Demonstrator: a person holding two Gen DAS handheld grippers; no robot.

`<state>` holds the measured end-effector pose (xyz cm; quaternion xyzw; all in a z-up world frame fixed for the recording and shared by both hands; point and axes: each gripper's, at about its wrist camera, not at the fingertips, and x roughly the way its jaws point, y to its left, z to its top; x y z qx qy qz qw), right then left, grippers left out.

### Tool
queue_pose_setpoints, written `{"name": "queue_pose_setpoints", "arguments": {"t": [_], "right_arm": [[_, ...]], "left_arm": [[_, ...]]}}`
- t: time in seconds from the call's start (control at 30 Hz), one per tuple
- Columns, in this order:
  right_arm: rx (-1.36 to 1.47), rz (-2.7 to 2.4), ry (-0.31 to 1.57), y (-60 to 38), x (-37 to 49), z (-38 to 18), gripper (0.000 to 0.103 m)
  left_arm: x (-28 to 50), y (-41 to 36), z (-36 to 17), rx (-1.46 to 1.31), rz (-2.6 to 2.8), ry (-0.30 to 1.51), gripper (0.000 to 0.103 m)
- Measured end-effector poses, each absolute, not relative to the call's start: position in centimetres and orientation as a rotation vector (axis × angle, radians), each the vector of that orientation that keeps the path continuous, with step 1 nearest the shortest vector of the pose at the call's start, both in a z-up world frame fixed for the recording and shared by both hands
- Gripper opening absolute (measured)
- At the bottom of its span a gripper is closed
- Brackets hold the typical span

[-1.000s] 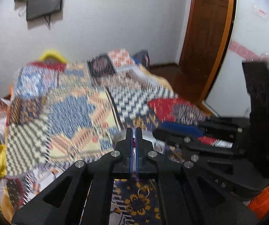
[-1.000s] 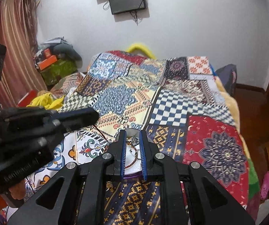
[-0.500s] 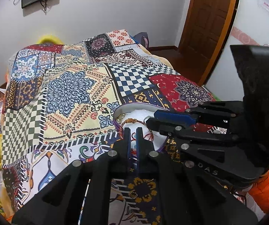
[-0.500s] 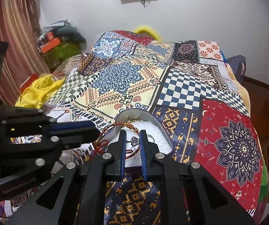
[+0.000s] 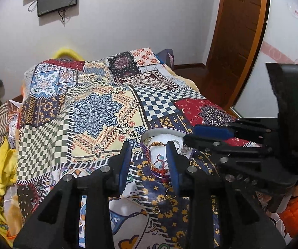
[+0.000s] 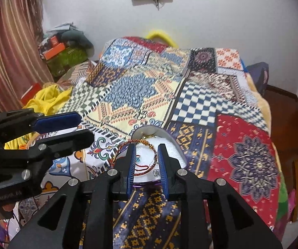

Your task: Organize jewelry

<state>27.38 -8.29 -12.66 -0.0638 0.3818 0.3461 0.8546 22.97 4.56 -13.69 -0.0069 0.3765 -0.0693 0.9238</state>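
Now vs 0.5 s ago:
L gripper (image 5: pixel 149 157): fingers were shut, now spread wide, empty.
R gripper (image 6: pixel 146 161): fingers wider, empty.
Jewelry tray (image 6: pixel 170 140): curved, white-lined, on bed quilt (image 6: pixel 242 145).
Bracelet (image 6: pixel 142 171): red braided cord, in tray.

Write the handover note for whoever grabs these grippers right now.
Left gripper: open, empty, above the near edge of the jewelry box.
Right gripper: open, empty, over the same box.
The red cord bracelet lies in the box, partly over its rim.
Two gold rings lie loose on the bedspread nearer than the box.
Left: put the rings in, tuck in the cord.
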Motion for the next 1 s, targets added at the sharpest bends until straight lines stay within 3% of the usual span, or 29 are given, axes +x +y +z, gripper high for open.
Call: {"name": "queue_pose_setpoints", "arguments": {"t": [0.1,0.17,0.2,0.47,0.83,0.93,1.0], "right_arm": [[-0.120,0.718,0.779,-9.1,26.9,-11.6,0.030],[-0.124,0.702,0.749,-9.7,26.4,-10.9,0.045],[-0.123,0.695,0.739,-9.8,26.3,-10.7,0.046],[-0.107,0.663,0.714,-11.3,24.6,-9.8,0.047],[-0.145,0.642,0.772,-11.6,23.0,-12.7,0.047],[-0.150,0.640,0.806,-11.6,23.0,-14.0,0.047],[-0.148,0.640,0.828,-11.8,22.8,-14.7,0.047]], "left_arm": [[22.3,4.8,-13.0,-0.014,-0.135,0.765,0.035],[21.7,4.8,-12.6,-0.010,-0.129,0.760,0.036],[21.5,4.9,-12.5,-0.009,-0.128,0.760,0.036],[19.7,4.4,-13.0,0.002,-0.151,0.804,0.037],[19.0,4.1,-18.1,-0.018,-0.183,0.944,0.036],[19.1,4.0,-19.5,-0.033,-0.204,0.981,0.022],[19.2,3.8,-20.1,-0.020,-0.200,0.986,0.021]]}}
